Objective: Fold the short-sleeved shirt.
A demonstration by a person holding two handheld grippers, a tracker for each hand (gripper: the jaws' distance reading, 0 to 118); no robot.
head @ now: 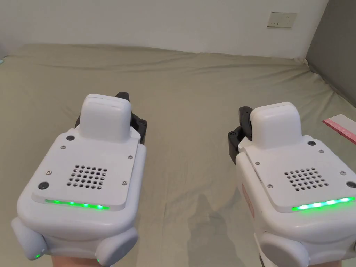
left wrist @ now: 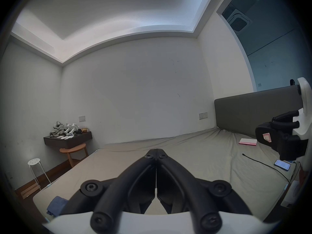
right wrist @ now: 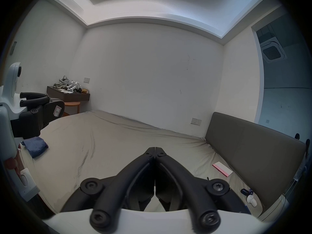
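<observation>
Wide bed under a creased olive-green fitted sheet (head: 180,104), pushed against a plain white wall (head: 156,21). Dark grey padded headboard (right wrist: 253,146) along the right side. White rectangular wall socket plate (head: 282,19) just above the sheet's far edge. Flat pink-and-white box (left wrist: 247,142) lay near the headboard. Thin black cable (left wrist: 263,165) ran over the sheet toward a lit smartphone (left wrist: 282,164) at the bed's edge. Dark brown floating wall shelf (left wrist: 67,140) stood in the far left corner, cluttered with small items too small to tell apart; round wooden side table (left wrist: 72,149) beneath, white round metal stool (left wrist: 34,162) nearby.
</observation>
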